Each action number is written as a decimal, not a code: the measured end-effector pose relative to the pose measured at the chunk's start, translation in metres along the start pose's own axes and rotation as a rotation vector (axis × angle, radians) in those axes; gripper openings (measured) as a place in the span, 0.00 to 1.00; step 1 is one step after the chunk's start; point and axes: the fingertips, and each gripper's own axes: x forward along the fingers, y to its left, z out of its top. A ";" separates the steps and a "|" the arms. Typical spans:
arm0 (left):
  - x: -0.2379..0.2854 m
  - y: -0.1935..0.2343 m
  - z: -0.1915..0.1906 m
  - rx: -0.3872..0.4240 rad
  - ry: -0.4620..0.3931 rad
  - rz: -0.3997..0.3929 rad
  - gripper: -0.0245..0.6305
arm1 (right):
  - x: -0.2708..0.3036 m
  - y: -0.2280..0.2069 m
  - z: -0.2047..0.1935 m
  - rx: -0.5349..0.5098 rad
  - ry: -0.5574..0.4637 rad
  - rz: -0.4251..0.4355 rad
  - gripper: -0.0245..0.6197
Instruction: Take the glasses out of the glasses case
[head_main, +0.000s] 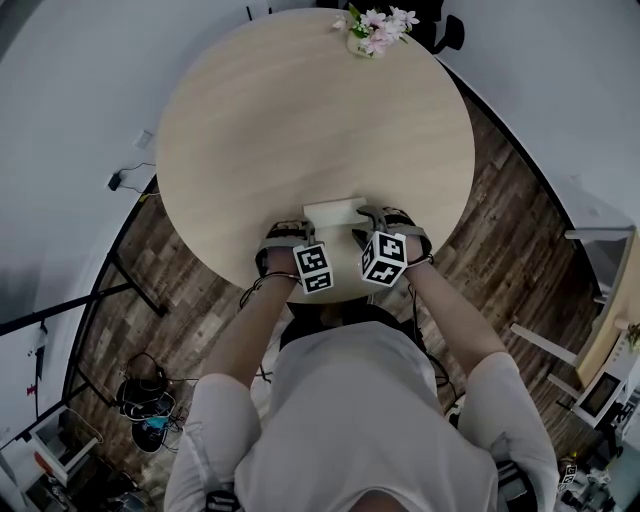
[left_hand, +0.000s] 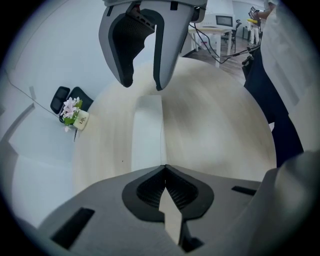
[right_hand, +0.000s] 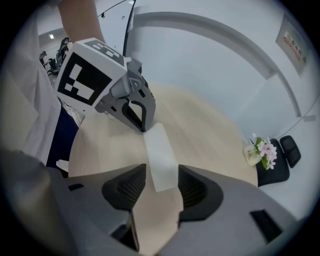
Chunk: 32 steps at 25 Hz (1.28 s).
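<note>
The white glasses case (head_main: 335, 212) lies shut at the near edge of the round table (head_main: 300, 120). The right gripper (right_hand: 162, 170) holds one end between its fingers. The left gripper (left_hand: 165, 167) touches the other end, fingers squeezed together.

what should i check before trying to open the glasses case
1. Glasses case lying flat on the table: ok.
2. Right gripper jaws on either side of one end of the case: ok. Firm grip: cannot tell.
3. Left gripper jaws together at the case's other end. Pinching its edge: cannot tell.
4. Case open, glasses in view: not ok, it looks closed.
5. Flower vase out of the way: ok, at the table's far side.
</note>
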 end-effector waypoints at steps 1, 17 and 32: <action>0.000 0.000 0.000 0.001 -0.001 0.002 0.05 | 0.003 0.000 -0.002 -0.002 0.013 0.008 0.34; 0.000 0.000 0.001 -0.006 -0.005 0.014 0.05 | 0.044 -0.005 -0.012 -0.141 0.127 0.100 0.45; -0.001 -0.001 0.002 -0.023 -0.009 0.016 0.05 | 0.064 -0.003 -0.016 -0.201 0.181 0.152 0.45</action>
